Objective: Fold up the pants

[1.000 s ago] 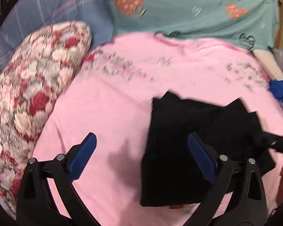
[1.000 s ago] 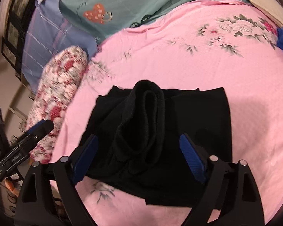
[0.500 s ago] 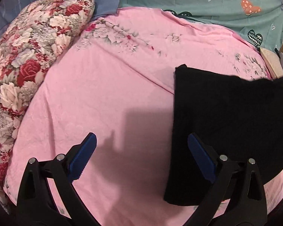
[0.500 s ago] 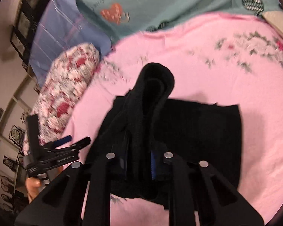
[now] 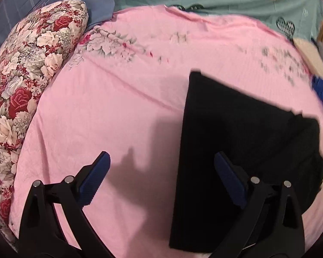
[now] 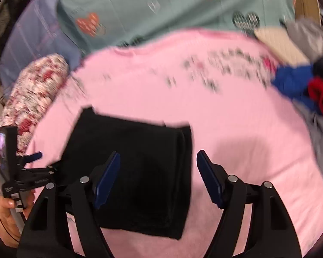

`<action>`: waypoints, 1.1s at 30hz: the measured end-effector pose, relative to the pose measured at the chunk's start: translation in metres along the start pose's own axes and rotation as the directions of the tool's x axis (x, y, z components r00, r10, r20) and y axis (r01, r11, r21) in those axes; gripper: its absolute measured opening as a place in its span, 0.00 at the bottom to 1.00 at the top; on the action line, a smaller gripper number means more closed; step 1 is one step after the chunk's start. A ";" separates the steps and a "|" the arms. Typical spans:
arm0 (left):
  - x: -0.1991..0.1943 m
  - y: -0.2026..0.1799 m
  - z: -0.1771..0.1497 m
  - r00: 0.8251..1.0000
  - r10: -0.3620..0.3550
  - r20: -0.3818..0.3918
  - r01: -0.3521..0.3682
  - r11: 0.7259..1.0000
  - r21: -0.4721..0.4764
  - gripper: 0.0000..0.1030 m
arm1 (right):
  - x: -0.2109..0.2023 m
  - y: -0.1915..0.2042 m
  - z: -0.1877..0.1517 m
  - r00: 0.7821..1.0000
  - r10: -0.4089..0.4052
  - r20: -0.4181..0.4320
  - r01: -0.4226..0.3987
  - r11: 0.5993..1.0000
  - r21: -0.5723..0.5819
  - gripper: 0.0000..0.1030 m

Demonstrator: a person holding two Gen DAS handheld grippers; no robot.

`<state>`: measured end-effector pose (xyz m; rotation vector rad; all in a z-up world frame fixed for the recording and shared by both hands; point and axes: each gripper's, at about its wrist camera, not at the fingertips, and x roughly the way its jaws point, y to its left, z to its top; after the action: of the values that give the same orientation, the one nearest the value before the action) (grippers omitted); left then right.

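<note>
We see the pants (image 6: 135, 172) folded flat on the pink sheet (image 6: 236, 129), lower centre of frame; our right gripper (image 6: 158, 179) gapes above them, holding nothing; our left gripper (image 5: 161, 182) is likewise spread and empty.

One folded pair of black pants (image 6: 137, 167) lies on one pink bedsheet (image 5: 118, 111), with one floral pillow (image 5: 30, 81), one teal heart-print blanket (image 6: 161, 6), and two grippers, left (image 5: 161, 180) and right (image 6: 158, 174).
</note>
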<state>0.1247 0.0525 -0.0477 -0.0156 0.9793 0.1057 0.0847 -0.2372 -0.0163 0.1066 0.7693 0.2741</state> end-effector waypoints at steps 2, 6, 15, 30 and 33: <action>0.002 -0.004 0.018 1.000 0.001 0.023 0.000 1.000 -0.017 0.96 | 0.000 0.015 0.013 0.998 0.051 0.031 -0.050 0.997 -0.051 0.31; 0.048 -0.022 0.038 0.995 0.079 -0.055 -0.078 0.996 0.031 0.96 | 0.045 0.040 0.026 0.993 0.088 -0.080 -0.094 0.993 -0.070 0.26; 0.054 0.004 0.021 0.983 -0.071 -0.166 0.062 0.996 -0.063 0.98 | 0.076 -0.010 0.004 0.975 0.063 -0.213 -0.050 0.997 0.065 0.29; -0.011 -0.006 -0.038 0.993 -0.079 -0.083 0.080 0.997 0.015 0.98 | 0.007 0.004 -0.058 0.981 0.052 -0.187 -0.050 0.999 0.019 0.61; -0.028 -0.008 -0.042 0.993 -0.107 -0.054 0.107 0.994 0.002 0.98 | -0.016 0.013 -0.051 0.995 -0.008 -0.099 0.006 1.000 -0.014 0.75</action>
<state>0.0753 0.0398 -0.0485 -0.0668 1.0309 0.0041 0.0352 -0.2299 -0.0392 0.0774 0.8658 0.2795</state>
